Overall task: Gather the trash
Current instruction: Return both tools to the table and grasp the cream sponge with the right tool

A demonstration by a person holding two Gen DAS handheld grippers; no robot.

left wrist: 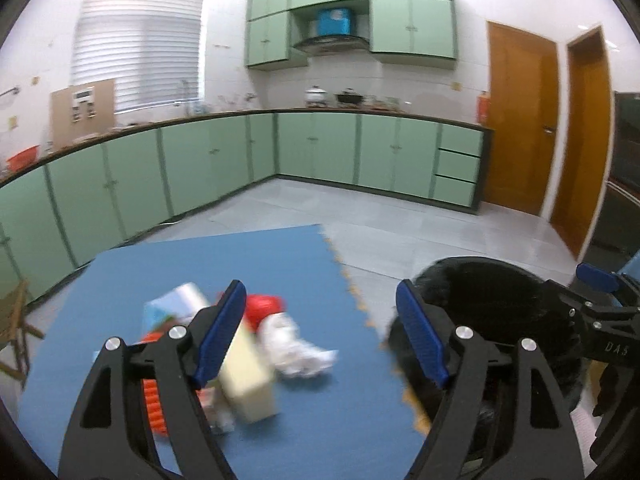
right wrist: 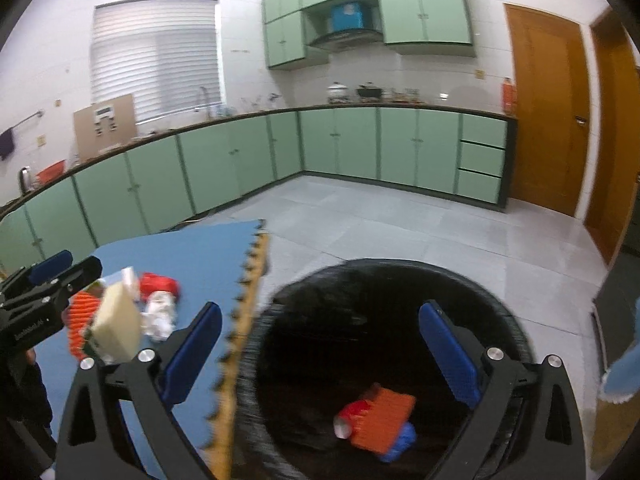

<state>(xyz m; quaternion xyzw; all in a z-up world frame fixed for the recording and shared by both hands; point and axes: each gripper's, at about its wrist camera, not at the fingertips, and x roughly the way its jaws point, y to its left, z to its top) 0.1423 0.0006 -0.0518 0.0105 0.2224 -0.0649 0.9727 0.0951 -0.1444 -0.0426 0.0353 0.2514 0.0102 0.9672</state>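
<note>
A pile of trash lies on a blue foam mat (left wrist: pixel 248 272): a cream box (left wrist: pixel 244 376), a crumpled white tissue (left wrist: pixel 296 344), a red can (left wrist: pixel 264 308), an orange ribbed wrapper (left wrist: pixel 154 404) and a pale plastic packet (left wrist: pixel 176 304). My left gripper (left wrist: pixel 320 336) is open above the pile and holds nothing. My right gripper (right wrist: pixel 320 356) is open over the black-lined trash bin (right wrist: pixel 360 320). In the bin lie an orange ribbed piece (right wrist: pixel 380 416), a red can (right wrist: pixel 352 416) and a blue scrap (right wrist: pixel 400 444). The bin also shows in the left wrist view (left wrist: pixel 488 304). The left gripper (right wrist: pixel 44 276) shows in the right wrist view beside the cream box (right wrist: pixel 116 328).
Green base cabinets (left wrist: pixel 200 164) run along the far and left walls of a tiled floor (left wrist: pixel 400 232). Wooden doors (left wrist: pixel 520 120) stand at the right. A wooden chair (left wrist: pixel 16 320) is left of the mat. A light blue object (right wrist: pixel 624 372) sits right of the bin.
</note>
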